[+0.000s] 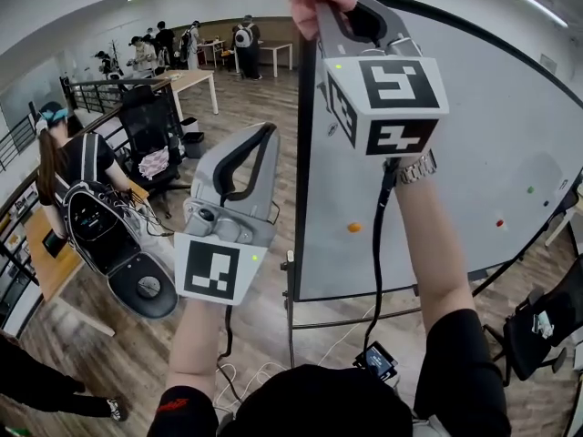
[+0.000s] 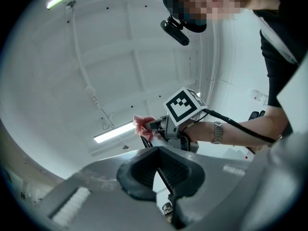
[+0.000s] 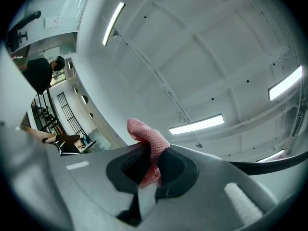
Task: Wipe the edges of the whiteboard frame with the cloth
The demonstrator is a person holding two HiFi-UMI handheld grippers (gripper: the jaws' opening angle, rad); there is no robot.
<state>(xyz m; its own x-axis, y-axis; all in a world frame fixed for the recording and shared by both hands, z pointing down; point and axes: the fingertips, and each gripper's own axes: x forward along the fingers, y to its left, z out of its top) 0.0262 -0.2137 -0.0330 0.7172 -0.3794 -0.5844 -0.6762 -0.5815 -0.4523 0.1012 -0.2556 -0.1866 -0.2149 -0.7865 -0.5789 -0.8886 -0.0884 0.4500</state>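
Cloth [image 3: 150, 146] was clamped by the right gripper [image 3: 147, 173], with the frame [image 1: 300, 153] corner just beside its jaws (left gripper [image 2: 155, 172], lower, was closed and empty).

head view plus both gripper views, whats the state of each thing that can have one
right gripper, shut on the cloth, raised by the top corner of the board
cloth, pink, bunched, pinched, its end poking out past the tips
left gripper, shut, nothing in it, held lower
whiteboard, upright on its stand, mostly blank, a few small magnets
whiteboard frame, dark, whole
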